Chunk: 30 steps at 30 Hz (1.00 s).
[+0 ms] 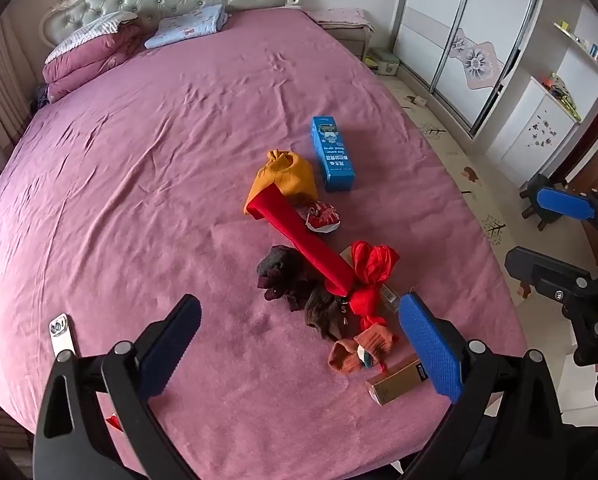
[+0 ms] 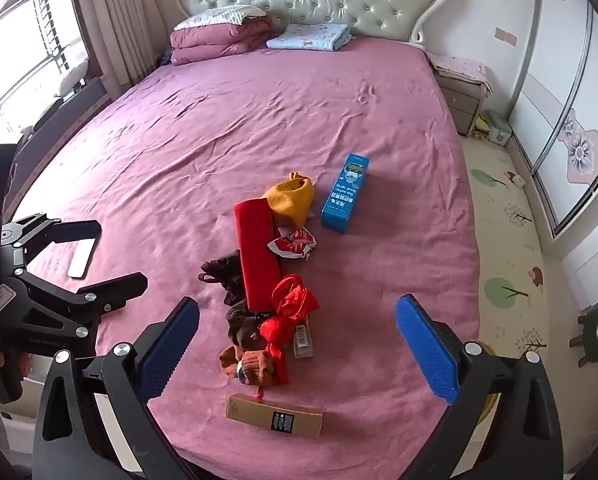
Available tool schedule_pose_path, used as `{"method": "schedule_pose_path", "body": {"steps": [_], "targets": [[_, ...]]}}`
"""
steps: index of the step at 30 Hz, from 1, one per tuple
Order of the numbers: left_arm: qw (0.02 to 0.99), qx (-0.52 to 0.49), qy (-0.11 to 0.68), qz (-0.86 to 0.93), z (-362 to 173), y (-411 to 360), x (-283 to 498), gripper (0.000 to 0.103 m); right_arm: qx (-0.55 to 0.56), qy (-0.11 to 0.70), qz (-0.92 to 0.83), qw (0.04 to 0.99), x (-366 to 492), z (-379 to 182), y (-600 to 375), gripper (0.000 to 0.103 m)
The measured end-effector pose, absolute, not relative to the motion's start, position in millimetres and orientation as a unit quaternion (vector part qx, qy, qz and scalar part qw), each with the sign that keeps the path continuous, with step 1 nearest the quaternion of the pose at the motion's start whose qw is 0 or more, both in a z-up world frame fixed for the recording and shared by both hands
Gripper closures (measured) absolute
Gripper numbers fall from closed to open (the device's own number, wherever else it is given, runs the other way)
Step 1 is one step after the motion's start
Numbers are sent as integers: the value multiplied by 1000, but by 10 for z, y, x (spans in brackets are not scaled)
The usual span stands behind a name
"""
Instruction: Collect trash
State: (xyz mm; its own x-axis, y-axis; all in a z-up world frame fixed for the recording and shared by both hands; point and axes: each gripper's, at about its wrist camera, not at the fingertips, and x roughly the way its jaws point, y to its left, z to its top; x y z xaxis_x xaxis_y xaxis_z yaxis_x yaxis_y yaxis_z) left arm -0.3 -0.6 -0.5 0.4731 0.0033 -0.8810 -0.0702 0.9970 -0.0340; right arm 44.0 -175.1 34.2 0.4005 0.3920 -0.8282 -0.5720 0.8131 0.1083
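Note:
A heap of items lies on the pink bed (image 2: 179, 152): a blue carton (image 2: 345, 193) (image 1: 333, 154), a long red box (image 2: 257, 258) (image 1: 303, 242), a yellow pouch (image 2: 291, 198) (image 1: 287, 174), a crumpled red-white wrapper (image 2: 293, 244) (image 1: 323, 218), a red plastic bag (image 2: 293, 312) (image 1: 371, 276), dark socks (image 2: 235, 300) (image 1: 295, 288), orange socks (image 2: 249, 366) (image 1: 359, 348) and a tan box (image 2: 275, 416) (image 1: 397, 380). My left gripper (image 1: 299, 352) and right gripper (image 2: 297, 352) are both open and empty, above the near end of the heap.
A white flat device (image 2: 81, 258) (image 1: 61, 338) lies at the left of the bed. Folded bedding (image 2: 219, 36) and a blue pillow (image 2: 309, 36) sit by the headboard. A nightstand (image 2: 461, 96), wardrobe (image 2: 571, 120) and stool (image 2: 597, 330) stand at the right.

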Motion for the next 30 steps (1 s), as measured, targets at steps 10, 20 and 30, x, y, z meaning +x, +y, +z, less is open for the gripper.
{"method": "schedule_pose_path", "body": {"steps": [10,20,30], "targets": [[857,-45,512,36,-12,-120,-46,4,-97,459,305,829,495,402,-1883,9],[861,-43,506,30,18,-255,-18,4,-95,458,304,830,528,407,-1932,9],[864,-45,501,31,28,-257,-14,4,-95,461,307,827,520,388,-1932,9]]}}
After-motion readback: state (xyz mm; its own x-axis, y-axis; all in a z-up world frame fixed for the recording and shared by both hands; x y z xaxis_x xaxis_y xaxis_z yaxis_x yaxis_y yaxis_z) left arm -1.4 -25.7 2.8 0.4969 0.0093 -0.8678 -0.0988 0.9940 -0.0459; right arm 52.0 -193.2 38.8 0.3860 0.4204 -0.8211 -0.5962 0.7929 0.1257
